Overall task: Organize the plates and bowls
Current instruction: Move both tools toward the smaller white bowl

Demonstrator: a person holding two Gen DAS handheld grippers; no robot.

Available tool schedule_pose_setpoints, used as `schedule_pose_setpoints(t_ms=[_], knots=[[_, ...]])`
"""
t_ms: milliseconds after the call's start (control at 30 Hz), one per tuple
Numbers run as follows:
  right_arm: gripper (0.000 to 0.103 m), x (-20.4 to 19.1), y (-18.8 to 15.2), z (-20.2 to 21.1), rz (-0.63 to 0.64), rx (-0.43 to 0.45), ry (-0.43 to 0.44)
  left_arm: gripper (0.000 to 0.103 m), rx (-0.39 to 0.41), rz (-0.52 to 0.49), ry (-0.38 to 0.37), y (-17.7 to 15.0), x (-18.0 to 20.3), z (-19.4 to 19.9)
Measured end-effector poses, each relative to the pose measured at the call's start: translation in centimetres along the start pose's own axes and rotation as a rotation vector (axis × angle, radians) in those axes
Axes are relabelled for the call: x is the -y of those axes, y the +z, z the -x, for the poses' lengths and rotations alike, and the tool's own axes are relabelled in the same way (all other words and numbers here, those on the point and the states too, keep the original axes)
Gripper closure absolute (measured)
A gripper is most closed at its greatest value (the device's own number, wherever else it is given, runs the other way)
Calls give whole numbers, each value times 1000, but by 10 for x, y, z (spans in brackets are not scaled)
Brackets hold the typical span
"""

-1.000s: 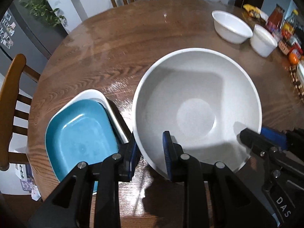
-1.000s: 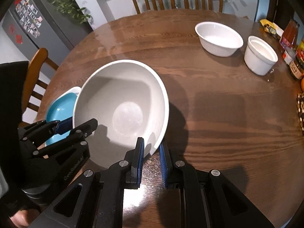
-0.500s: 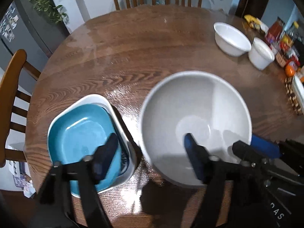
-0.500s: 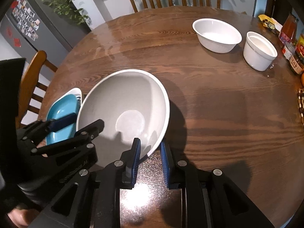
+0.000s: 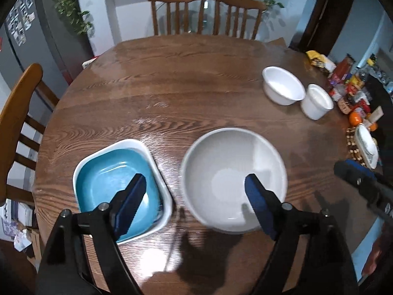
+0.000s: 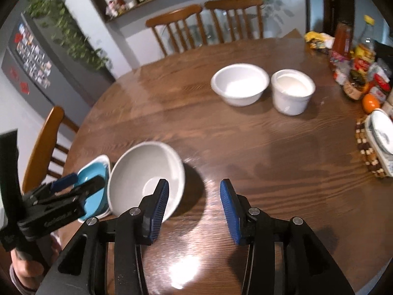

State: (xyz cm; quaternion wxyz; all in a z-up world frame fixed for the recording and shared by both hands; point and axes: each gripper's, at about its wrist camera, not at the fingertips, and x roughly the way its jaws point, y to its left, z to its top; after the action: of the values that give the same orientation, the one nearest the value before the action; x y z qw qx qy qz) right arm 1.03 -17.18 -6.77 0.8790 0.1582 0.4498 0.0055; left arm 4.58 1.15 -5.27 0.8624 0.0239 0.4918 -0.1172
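A large pale grey bowl (image 5: 233, 179) (image 6: 147, 174) rests on the round wooden table (image 5: 172, 91) beside a blue square plate (image 5: 115, 189) stacked in a white square plate (image 5: 157, 172). My left gripper (image 5: 194, 191) hangs above them, its jaws still opening wide, nothing between them. My right gripper (image 6: 194, 194) is lifted off the bowl's right rim, jaws opening, empty, over bare wood. A white bowl (image 5: 282, 88) (image 6: 239, 83) and a white cup-like bowl (image 5: 316, 100) (image 6: 292, 91) stand at the far right.
Jars, packets and an orange (image 6: 371, 103) crowd the table's right edge, with a butter dish on a beaded mat (image 6: 378, 142). Wooden chairs (image 5: 206, 12) stand behind and at the left (image 5: 19, 113). A hand (image 6: 24, 265) holds the left gripper.
Both grippers let go of the grey bowl's rim, opened and rose. The bowl now sits on the table. The right gripper also swung to the right.
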Motion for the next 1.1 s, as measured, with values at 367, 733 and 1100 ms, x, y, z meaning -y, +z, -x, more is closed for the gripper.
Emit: schedule_pose_setpoints(t_ms=[367,733,1100], knots=[[59,54,17,44,-70,97,-52,18,67,-79,-59,7,58,18],[59,77,43,53,-48,124,-49,18,132,-122,-68,21,99,26],[59,83,68,18,-46,66,31,18,171,-94,-15,39,106,20]])
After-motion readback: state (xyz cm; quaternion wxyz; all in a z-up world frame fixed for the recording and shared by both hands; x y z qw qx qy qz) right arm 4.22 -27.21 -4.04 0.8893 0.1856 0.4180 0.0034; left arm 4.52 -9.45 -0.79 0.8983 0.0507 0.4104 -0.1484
